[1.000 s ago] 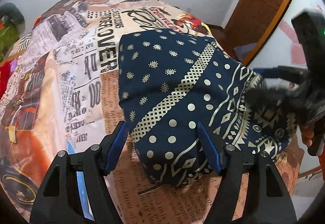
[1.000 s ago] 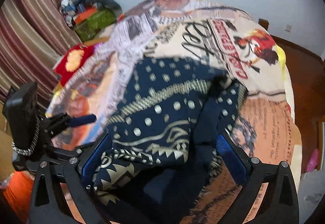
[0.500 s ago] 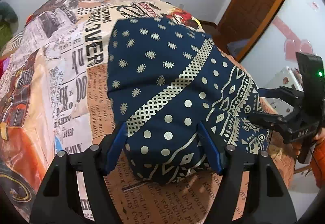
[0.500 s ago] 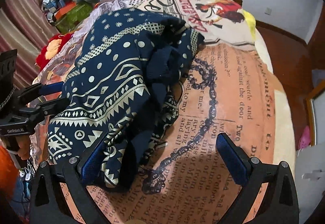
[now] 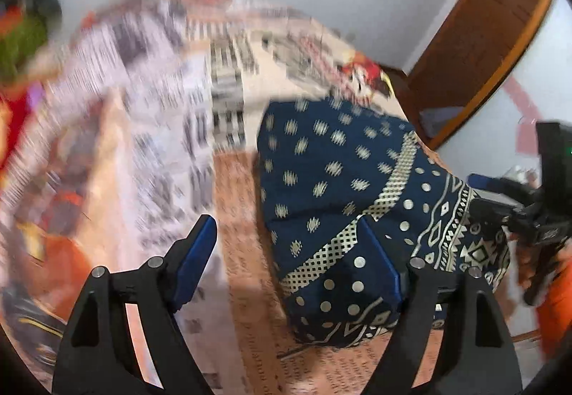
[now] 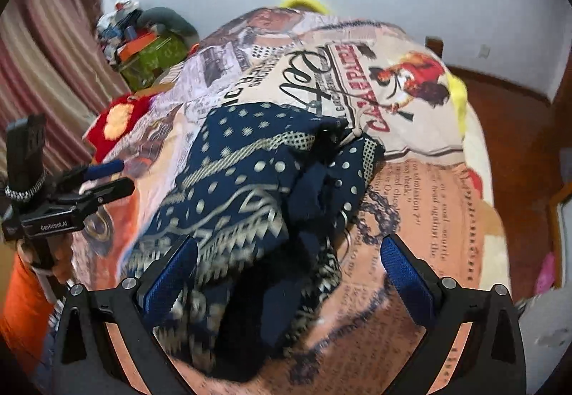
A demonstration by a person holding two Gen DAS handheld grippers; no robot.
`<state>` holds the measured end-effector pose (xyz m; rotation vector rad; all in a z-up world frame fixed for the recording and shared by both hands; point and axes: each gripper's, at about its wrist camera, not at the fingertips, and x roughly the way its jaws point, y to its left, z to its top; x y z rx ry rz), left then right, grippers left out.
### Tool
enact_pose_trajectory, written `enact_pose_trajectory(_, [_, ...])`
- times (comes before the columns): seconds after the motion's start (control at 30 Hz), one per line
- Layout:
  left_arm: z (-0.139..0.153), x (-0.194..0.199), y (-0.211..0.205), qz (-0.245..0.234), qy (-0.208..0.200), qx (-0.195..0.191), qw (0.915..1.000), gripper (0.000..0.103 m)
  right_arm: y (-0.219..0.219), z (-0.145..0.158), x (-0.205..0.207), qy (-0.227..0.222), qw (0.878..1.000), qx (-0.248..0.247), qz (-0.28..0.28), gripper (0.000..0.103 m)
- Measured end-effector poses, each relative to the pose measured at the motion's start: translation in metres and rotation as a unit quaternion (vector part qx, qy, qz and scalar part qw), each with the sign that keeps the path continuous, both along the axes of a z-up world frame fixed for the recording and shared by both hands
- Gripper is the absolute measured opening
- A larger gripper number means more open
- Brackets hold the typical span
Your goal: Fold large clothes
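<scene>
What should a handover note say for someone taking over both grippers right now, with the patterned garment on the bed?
Left gripper: jaws opening, nothing pinched; the navy garment with cream dots and geometric bands lies mostly beside and behind its right finger.
Right gripper: open wide, holding nothing, the garment's near end below it.
Garment: a folded bundle on the newspaper-print bedspread, top layers smooth in the left wrist view.
Not tidy: in the right wrist view a dark plain layer bunches up along the right-hand edge.
Left to do, probably: tuck or flatten that bunched edge, then judge whether one more fold is needed.
</scene>
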<state>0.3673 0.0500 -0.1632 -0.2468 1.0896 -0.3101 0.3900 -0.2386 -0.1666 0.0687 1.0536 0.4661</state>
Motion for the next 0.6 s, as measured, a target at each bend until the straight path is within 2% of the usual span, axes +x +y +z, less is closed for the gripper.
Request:
enact_pose_trajectory(0.07, [-0.021,0.014,0.006,0.007,0.052,-0.036,0.9980,0.080,0.003,-0.009,0.012,0.019,1.000,0.004,-0.003,0.102])
enact_pose_trajectory(0.1, [-0.035,0.021,0.009,0.011,0.084,-0.059,0.9947,0.080,0.003,-0.016,0.017,0.032,0.999,0.008,-0.006,0.102])
enact_pose_trajectory(0.17, [-0.055,0.030,0.012,0.015,0.120,-0.102,0.9874,0.082,0.001,-0.034,0.030,0.074,0.997,0.025,-0.015,0.102])
enact_pose_trajectory(0.37, [-0.088,0.048,0.018,0.017,0.159,-0.202,0.9662,0.092,-0.010,-0.074,0.050,0.163,0.982,0.092,-0.023,0.103])
enact_pose_trajectory(0.6, [-0.116,0.063,0.002,0.001,0.189,-0.291,0.9377,0.099,-0.005,-0.093,0.063,0.194,0.973,0.128,-0.001,0.103])
